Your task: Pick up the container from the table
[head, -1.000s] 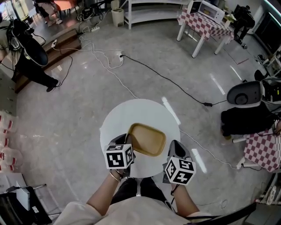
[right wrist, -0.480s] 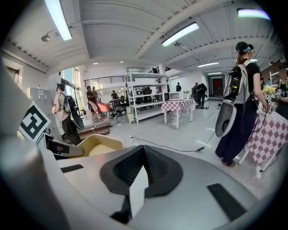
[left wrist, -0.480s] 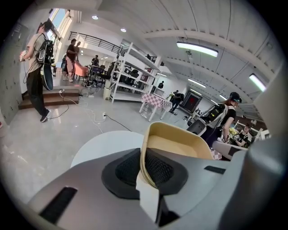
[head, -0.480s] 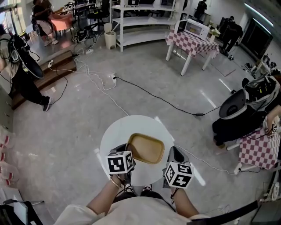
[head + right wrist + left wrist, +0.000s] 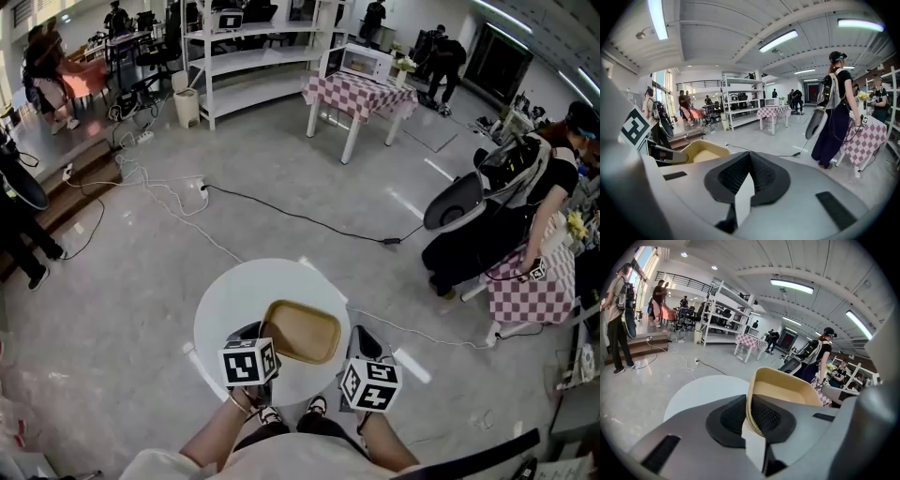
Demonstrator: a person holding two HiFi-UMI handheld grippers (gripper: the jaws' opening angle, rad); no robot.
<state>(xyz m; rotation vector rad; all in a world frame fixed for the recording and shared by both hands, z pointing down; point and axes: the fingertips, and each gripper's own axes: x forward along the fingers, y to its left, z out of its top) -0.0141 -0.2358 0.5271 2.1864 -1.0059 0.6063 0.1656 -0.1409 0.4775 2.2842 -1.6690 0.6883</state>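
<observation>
Because the left gripper [image 5: 749, 413] has its pads clamped across the near rim wall of the shallow tan rounded-rectangular plastic container [image 5: 302, 331], that single pinch carries it. The container hangs over the round white table [image 5: 225, 295], seemingly just clear of the top. Right gripper [image 5: 749, 174]: jaws together on nothing, just beside the container's near-right corner, probably standing by as support. No brand or lettering legible, only black-and-white square patterns on the gripper cubes [image 5: 248, 363].
</observation>
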